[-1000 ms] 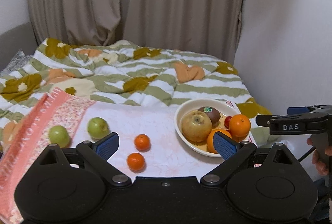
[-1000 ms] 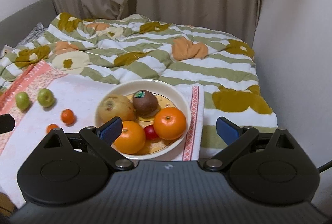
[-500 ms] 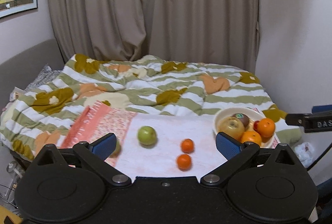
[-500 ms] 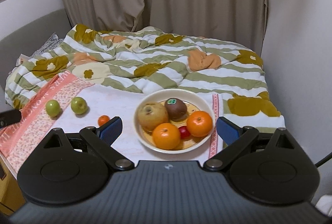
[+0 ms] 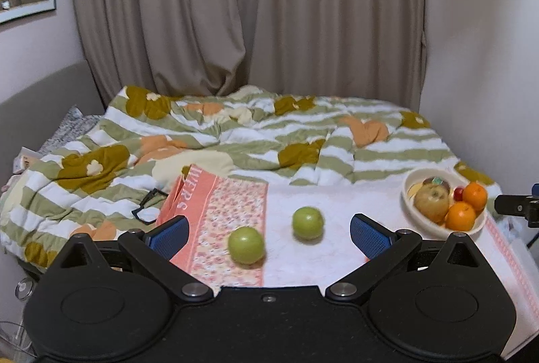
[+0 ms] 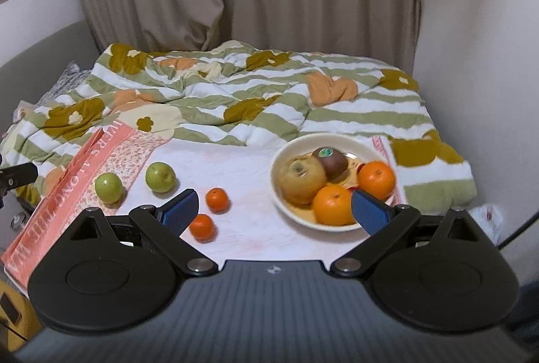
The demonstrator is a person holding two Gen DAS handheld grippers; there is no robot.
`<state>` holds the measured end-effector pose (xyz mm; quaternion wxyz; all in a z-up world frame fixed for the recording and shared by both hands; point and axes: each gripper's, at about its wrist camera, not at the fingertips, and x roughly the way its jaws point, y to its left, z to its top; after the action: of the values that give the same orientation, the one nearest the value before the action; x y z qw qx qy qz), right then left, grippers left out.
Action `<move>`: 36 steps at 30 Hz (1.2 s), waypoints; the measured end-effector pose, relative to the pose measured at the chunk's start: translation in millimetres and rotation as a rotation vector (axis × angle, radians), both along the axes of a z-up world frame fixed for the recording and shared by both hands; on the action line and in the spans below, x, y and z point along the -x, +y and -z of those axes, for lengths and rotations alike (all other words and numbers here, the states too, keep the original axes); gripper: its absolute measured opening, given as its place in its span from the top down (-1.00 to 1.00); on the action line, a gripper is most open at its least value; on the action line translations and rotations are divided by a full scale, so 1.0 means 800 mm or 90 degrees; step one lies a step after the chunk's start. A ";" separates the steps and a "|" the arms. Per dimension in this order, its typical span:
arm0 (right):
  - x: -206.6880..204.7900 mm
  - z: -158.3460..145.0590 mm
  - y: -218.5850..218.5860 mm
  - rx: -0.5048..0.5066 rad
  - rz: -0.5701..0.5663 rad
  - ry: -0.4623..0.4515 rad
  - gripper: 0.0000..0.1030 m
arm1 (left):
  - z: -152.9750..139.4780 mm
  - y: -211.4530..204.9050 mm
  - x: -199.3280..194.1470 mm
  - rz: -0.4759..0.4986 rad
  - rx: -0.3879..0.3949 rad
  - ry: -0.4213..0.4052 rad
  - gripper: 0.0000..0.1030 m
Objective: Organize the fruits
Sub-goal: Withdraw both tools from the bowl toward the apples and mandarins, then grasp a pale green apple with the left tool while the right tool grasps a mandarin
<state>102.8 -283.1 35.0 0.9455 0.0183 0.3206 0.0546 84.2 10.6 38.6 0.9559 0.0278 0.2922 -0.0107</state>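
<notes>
Nearby, two green apples [image 5: 276, 233] lie stem-up, apart.

Beige curtains [image 5: 249, 9] hang behind a bed with a striped floral quilt [image 6: 235, 93], pale walls [image 5: 481, 43] beside.

Both wrist views are aimed forward and downward across the bed [image 5: 256, 140]. The bowl [image 6: 286, 191] and green apples [image 6: 160, 177] are shared, seen further left from the left wrist.

**Fruit on cloth, right gripper wide and empty**

Right gripper [image 6: 274, 209] jaws apart, holding nothing. Bowl [image 6: 279, 157] far right holds two oranges [image 6: 331, 204], a brown apple [image 6: 303, 179], a kiwi [image 6: 331, 159]. Two tangerines [image 6: 217, 199] near centre; two green apples [image 6: 160, 177] left, by pink cloth [image 6: 67, 191].
</notes>
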 end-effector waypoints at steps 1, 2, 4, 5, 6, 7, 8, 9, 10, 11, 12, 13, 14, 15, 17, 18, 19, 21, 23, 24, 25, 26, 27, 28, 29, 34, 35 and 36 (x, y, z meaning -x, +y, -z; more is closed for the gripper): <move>0.000 0.004 0.009 -0.003 0.012 0.005 -1.00 | 0.004 0.010 -0.007 0.009 -0.003 0.007 -1.00; -0.001 0.009 0.018 -0.006 0.024 0.009 -1.00 | 0.008 0.019 -0.012 0.018 -0.006 0.012 -1.00; -0.003 0.019 0.035 -0.016 0.050 0.019 -1.00 | 0.017 0.035 -0.023 0.037 -0.009 0.023 -1.00; -0.004 0.023 0.041 -0.020 0.062 0.023 -1.00 | 0.022 0.044 -0.030 0.049 -0.009 0.030 -1.00; -0.004 0.028 0.048 -0.024 0.075 0.028 -1.00 | 0.026 0.051 -0.037 0.059 -0.010 0.037 -1.00; -0.004 0.033 0.057 -0.027 0.088 0.031 -1.00 | 0.031 0.057 -0.043 0.068 -0.012 0.041 -1.00; -0.005 0.037 0.064 -0.030 0.098 0.034 -1.00 | 0.036 0.064 -0.050 0.079 -0.014 0.045 -1.00; -0.007 0.041 0.069 -0.032 0.104 0.036 -1.00 | 0.040 0.069 -0.056 0.088 -0.016 0.047 -1.00; -0.009 0.046 0.075 -0.032 0.112 0.040 -1.00 | 0.044 0.074 -0.062 0.097 -0.019 0.050 -1.00; -0.012 0.051 0.082 -0.031 0.119 0.046 -1.00 | 0.049 0.078 -0.068 0.107 -0.022 0.055 -1.00; -0.015 0.055 0.088 -0.030 0.122 0.050 -1.00 | 0.053 0.081 -0.075 0.115 -0.024 0.059 -1.00; -0.018 0.059 0.093 -0.029 0.124 0.055 -1.00 | 0.057 0.083 -0.082 0.121 -0.026 0.063 -1.00; -0.021 0.064 0.099 -0.027 0.125 0.059 -1.00 | 0.062 0.086 -0.088 0.127 -0.026 0.068 -1.00; -0.025 0.067 0.103 -0.025 0.125 0.063 -1.00 | 0.066 0.089 -0.095 0.134 -0.025 0.074 -1.00; -0.033 0.075 0.113 -0.021 0.125 0.072 -1.00 | 0.075 0.089 -0.108 0.147 -0.026 0.087 -1.00; -0.038 0.079 0.117 -0.019 0.126 0.079 -1.00 | 0.080 0.089 -0.114 0.152 -0.027 0.093 -1.00; -0.043 0.083 0.120 -0.020 0.126 0.085 -1.00 | 0.084 0.088 -0.119 0.156 -0.029 0.100 -1.00; -0.052 0.091 0.124 -0.025 0.125 0.096 -1.00 | 0.094 0.086 -0.132 0.162 -0.034 0.116 -0.99; -0.061 0.099 0.127 -0.027 0.122 0.105 -1.00 | 0.103 0.084 -0.141 0.166 -0.038 0.129 -0.99; -0.065 0.103 0.129 -0.026 0.120 0.108 -1.00 | 0.106 0.083 -0.146 0.168 -0.040 0.134 -0.99; -0.070 0.107 0.130 -0.026 0.119 0.112 -1.00 | 0.110 0.081 -0.150 0.171 -0.043 0.138 -0.99; -0.075 0.111 0.131 -0.027 0.117 0.117 -1.00 | 0.115 0.078 -0.154 0.174 -0.048 0.143 -0.98; -0.079 0.116 0.131 -0.030 0.115 0.123 -1.00 | 0.120 0.076 -0.157 0.176 -0.052 0.149 -0.96; -0.084 0.120 0.131 -0.031 0.114 0.129 -1.00 | 0.124 0.074 -0.161 0.179 -0.053 0.155 -0.96; -0.088 0.123 0.131 -0.032 0.111 0.135 -1.00 | 0.130 0.072 -0.165 0.183 -0.053 0.162 -0.95; -0.104 0.145 0.131 -0.030 0.102 0.165 -1.00 | 0.153 0.062 -0.183 0.190 -0.054 0.196 -0.73; -0.106 0.149 0.131 -0.032 0.100 0.170 -1.00 | 0.158 0.061 -0.186 0.190 -0.054 0.202 -0.71; -0.108 0.152 0.130 -0.034 0.099 0.174 -1.00 | 0.162 0.059 -0.190 0.190 -0.055 0.207 -0.69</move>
<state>189.5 -178.7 -86.2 0.8936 0.0756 0.4422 -0.0131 235.9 57.7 -91.1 0.8819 0.1096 0.4355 -0.1438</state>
